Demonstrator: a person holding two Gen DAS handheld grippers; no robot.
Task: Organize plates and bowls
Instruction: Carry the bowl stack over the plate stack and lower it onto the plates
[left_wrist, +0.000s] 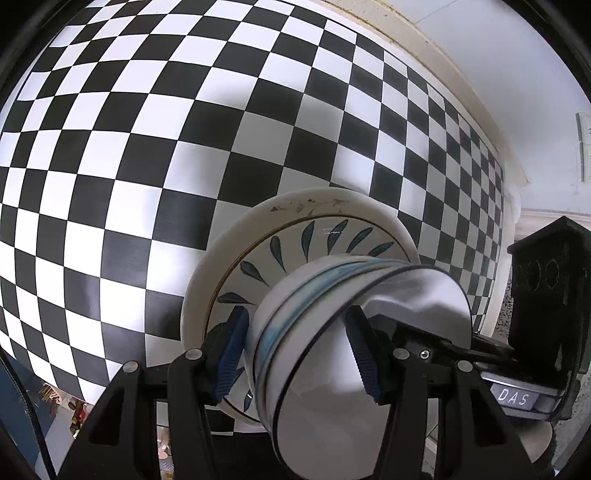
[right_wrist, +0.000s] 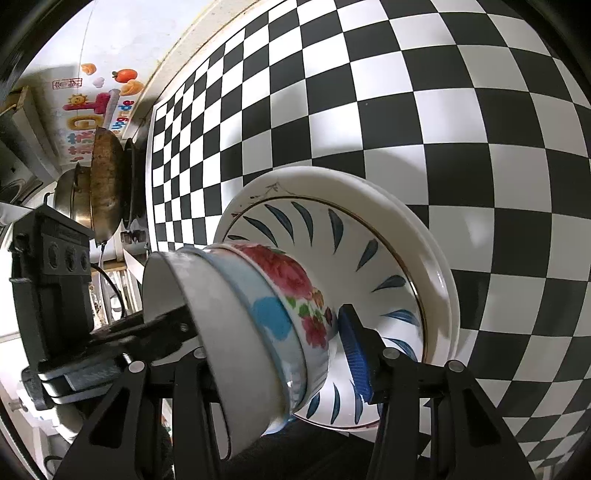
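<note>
Left fingers (left_wrist: 236, 354): clamped across the wall of the bowl stack (left_wrist: 295, 325) — one pad outside, one inside the top white bowl.
Right fingers (right_wrist: 352, 350): straddle the same stack from the opposite side; only one blue pad shows, so whether they are closed I cannot tell.
Bowl stack: three nested bowls, the floral bowl (right_wrist: 295, 291) lowest, just above the leaf-patterned plate (right_wrist: 369, 266).
Plate: on a larger white plate (right_wrist: 424, 229), on the checkered table (left_wrist: 147, 147).
Handling: glazed ceramic — heavy, slippery, chippable; grip both rims evenly.
Beyond the plate: wok (right_wrist: 107, 184) at the table's far end.
</note>
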